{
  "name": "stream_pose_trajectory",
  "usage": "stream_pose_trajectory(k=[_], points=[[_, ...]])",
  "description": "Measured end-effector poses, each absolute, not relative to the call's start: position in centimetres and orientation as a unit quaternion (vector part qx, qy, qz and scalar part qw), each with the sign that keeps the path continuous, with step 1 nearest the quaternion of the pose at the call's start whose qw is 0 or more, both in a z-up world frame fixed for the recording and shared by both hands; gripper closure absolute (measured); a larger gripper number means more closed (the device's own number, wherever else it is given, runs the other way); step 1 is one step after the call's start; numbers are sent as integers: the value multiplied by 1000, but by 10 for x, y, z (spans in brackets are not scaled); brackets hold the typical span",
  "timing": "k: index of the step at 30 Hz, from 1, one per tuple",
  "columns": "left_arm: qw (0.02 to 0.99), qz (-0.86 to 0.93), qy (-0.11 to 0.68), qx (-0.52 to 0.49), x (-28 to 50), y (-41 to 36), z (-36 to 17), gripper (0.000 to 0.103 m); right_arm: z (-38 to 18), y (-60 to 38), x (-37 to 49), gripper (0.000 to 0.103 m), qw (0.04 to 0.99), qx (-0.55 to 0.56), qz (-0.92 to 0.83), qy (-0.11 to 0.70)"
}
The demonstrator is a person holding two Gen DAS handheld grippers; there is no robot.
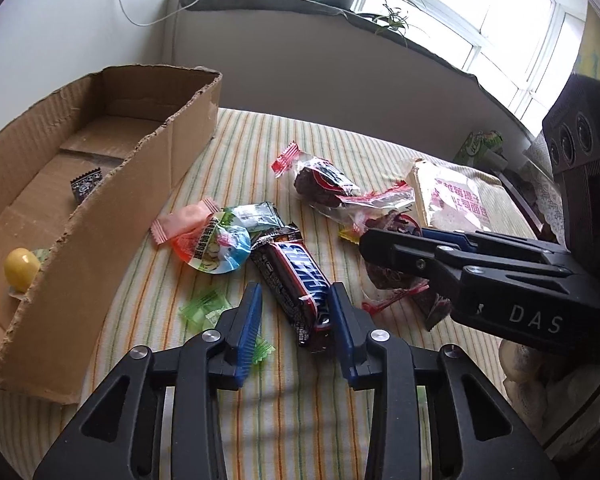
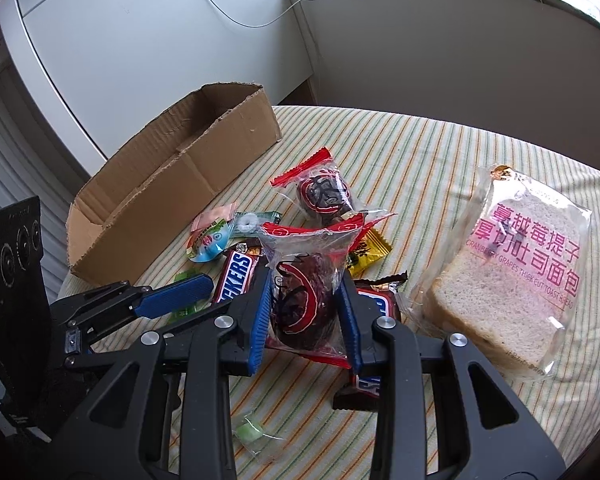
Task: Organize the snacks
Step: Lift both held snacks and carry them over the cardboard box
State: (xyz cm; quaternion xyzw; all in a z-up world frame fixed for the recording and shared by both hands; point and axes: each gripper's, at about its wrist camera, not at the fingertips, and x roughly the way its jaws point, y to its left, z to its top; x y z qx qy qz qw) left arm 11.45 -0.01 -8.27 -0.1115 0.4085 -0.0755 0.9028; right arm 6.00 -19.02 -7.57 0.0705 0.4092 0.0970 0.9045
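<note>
While most of the snacks lie loose on the striped green-and-orange tablecloth point(image 2: 400, 152), the open brown cardboard box point(image 1: 172, 152) holds only 2 visible items: 1 small yellow rounded sweet point(image 1: 20, 269) and 1 small dark patterned packet point(image 1: 85, 185); judged stage: early

Held:
- Right gripper point(image 2: 305, 304): jaws closed part-way on 1 clear red-trimmed packet of dark red preserved fruit point(image 2: 304, 292), lifted at the heap, not yet at the box
- Left gripper point(image 1: 296, 312): jaws open, straddling the near end of 1 brown Snickers bar point(image 1: 296, 276); right pad touching or nearly so, left pad apart; no grip made

Left on the cloth:
- 1 further red-trimmed fruit packet point(image 2: 324, 196)
- A 2nd Snickers bar point(image 2: 374, 308), partly under the right gripper
- 1 pink wrapped sweet point(image 1: 184, 220)
- 1 round foil-lidded jelly cup point(image 1: 216, 248)
- 1 pale green mint sachet point(image 1: 256, 214)
- 1 yellow sachet point(image 2: 366, 256)
- Green wrapped sweets point(image 1: 204, 308)
- 1 clear bag of sliced cranberry toast bread point(image 2: 512, 280), well apart from the box

Count of items hidden deeper in the box: cannot tell
</note>
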Motion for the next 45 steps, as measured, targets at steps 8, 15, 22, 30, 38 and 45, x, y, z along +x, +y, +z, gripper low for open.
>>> stream_pose_trajectory(k=[8,15,22,30,38,45], points=[[900,-70,425,-75,130,-18,-88,61,-73,-198,54,70,907,78,97,403],[903,-78,415,-77,125,-16,-87,70,-71,-199,51,70,909,78,93,398],[912,-83,395,-78,114,-15,-79,74,-61,-202,45,70,914,85,94,384],[924,-87,359,-105,97,1,-59,74,-51,-202,41,70,920,92,93,370],[940,-78,306,-127,77,26,-30,74,-32,-190,43,70,927,100,100,347],[950,-42,271,-152,65,64,-17,74,-21,-167,55,70,929,104,117,335]])
